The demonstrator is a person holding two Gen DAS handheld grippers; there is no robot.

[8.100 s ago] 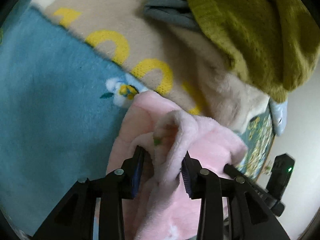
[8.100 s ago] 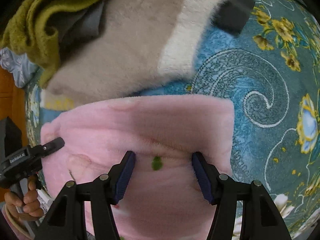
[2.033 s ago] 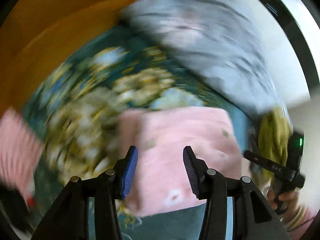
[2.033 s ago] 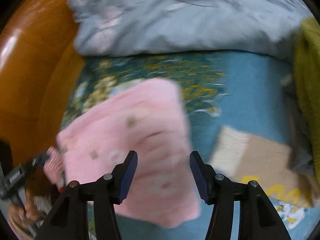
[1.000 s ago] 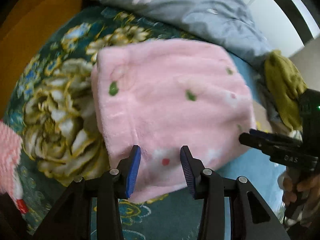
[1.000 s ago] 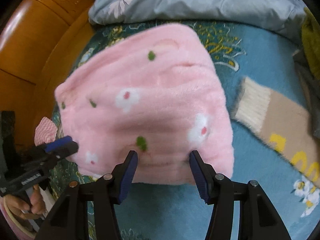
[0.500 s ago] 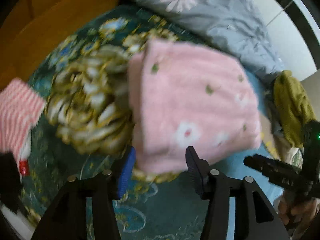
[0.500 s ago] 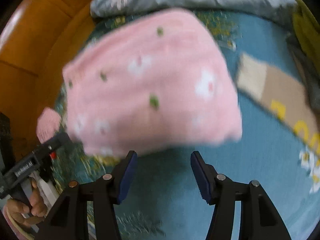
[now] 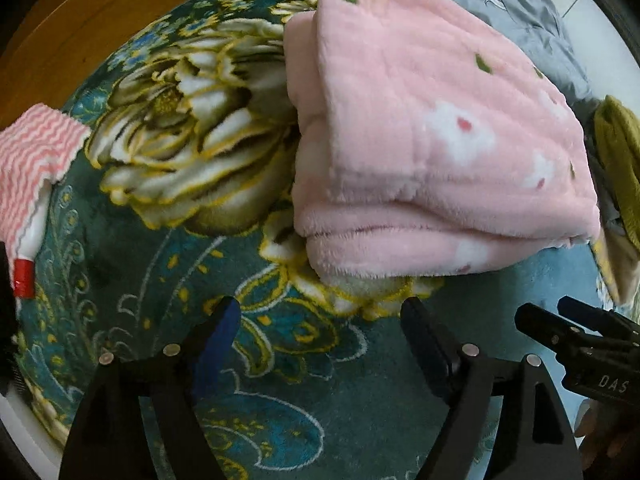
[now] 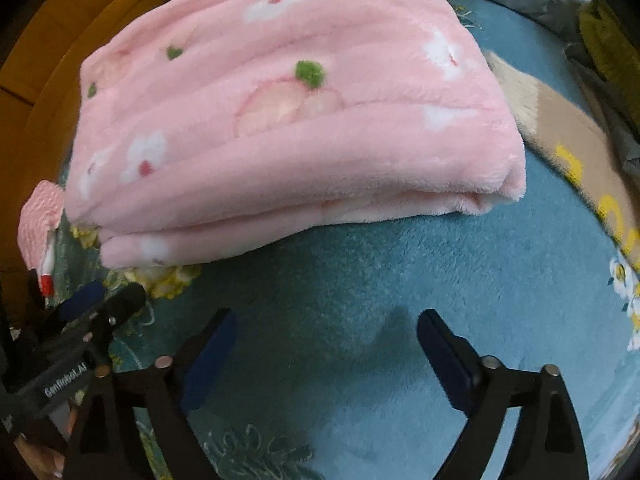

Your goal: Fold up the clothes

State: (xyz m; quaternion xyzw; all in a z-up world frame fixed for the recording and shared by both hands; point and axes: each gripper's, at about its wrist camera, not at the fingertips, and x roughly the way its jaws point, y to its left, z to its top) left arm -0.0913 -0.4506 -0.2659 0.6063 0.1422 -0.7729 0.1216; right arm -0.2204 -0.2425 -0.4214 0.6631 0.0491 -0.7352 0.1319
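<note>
A bed covered by a plush teal blanket (image 10: 360, 280) printed with large cream-and-gold flowers carries everything in view, and an orange-brown wooden board (image 9: 80, 40) is seen beyond its far left edge. A grey-blue floral quilt (image 9: 520, 4) is bunched along the far edge. The folded pink fleece garment (image 10: 280, 100), dotted with white flowers and green spots, is laid as a thick, rounded stack toward the far left part of the bed, its layered open edges turned toward the cameras. A beige knitted item with yellow lettering and a cream cuff (image 10: 568, 136) is spread just beside its right side, and an olive-green knit (image 9: 620, 160) is heaped at the right edge. A pink-and-white zigzag cloth with a red tag (image 9: 28, 168) is lying at the left edge. The left gripper (image 9: 320, 328) and the right gripper (image 10: 324, 332) are both held short of the pink stack, jaws spread wide and nothing between them. The fleece is judged light, very soft and limp, so the stack would sag and unfold if lifted by one layer; it would best be taken at the near corners with all layers pinched together, or pressed flat from above.
</note>
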